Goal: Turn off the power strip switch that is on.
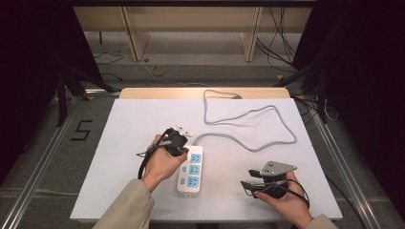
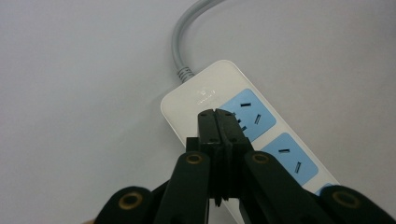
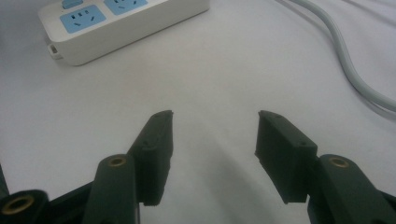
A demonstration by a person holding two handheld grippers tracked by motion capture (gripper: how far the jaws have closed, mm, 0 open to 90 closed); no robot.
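A white power strip (image 1: 190, 171) with blue sockets lies mid-table, and its grey cable (image 1: 248, 125) loops toward the far edge. My left gripper (image 1: 181, 149) hovers at the strip's cable end. In the left gripper view the left gripper (image 2: 215, 113) is shut with nothing between its jaws, just over the white end of the power strip (image 2: 205, 91) beside the first socket. My right gripper (image 1: 247, 177) is held low to the right of the strip, pointing left. It is the right gripper (image 3: 215, 114) that stands open over bare table, with the power strip (image 3: 121, 23) ahead.
A small white plug-like object (image 1: 184, 130) lies just beyond the left gripper. The grey cable (image 3: 345, 56) runs past on the right. The white table (image 1: 133, 119) has bare surface at left and far right. Dark frames and floor cables surround it.
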